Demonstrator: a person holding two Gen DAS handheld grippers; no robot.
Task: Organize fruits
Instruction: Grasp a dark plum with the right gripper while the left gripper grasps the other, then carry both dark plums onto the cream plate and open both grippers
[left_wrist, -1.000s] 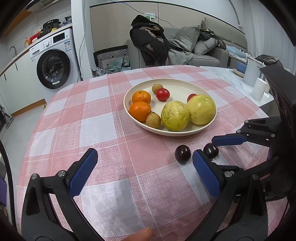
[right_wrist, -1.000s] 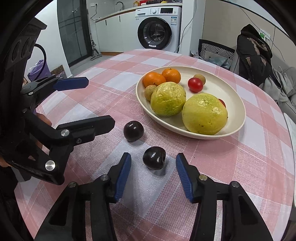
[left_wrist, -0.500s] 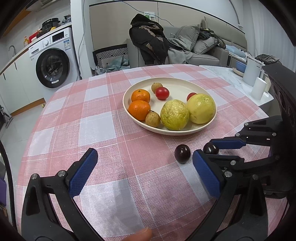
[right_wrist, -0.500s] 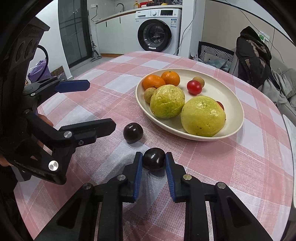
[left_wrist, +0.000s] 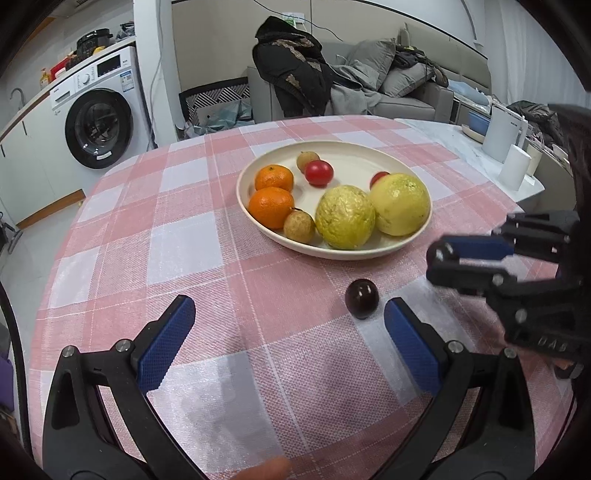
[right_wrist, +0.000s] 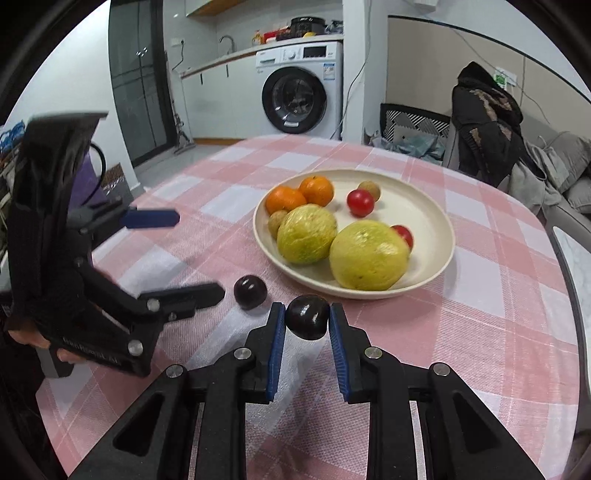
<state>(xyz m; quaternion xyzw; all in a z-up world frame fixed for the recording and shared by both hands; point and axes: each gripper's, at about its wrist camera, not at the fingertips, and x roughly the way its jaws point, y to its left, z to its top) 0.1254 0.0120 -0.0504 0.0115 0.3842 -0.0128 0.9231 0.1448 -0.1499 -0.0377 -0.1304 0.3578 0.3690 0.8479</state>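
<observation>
A dark plum (right_wrist: 307, 316) is held between the pads of the right gripper (right_wrist: 307, 325) just before the plate (right_wrist: 439, 266), while the left gripper (left_wrist: 288, 332) is spread wide beside a second plum (left_wrist: 362, 297) on the counter (left_wrist: 184, 236).

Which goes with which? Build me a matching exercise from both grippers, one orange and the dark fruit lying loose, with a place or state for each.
Things:
1. left gripper
2. right gripper
3. nearest orange
4. loose dark fruit

Places or states:
A. inside the plate
B. open, with nothing between its jaws
C. on the tablecloth, outside the plate
D. shut on the other dark fruit

Pairs: 1-B, 2-D, 3-A, 4-C
</observation>
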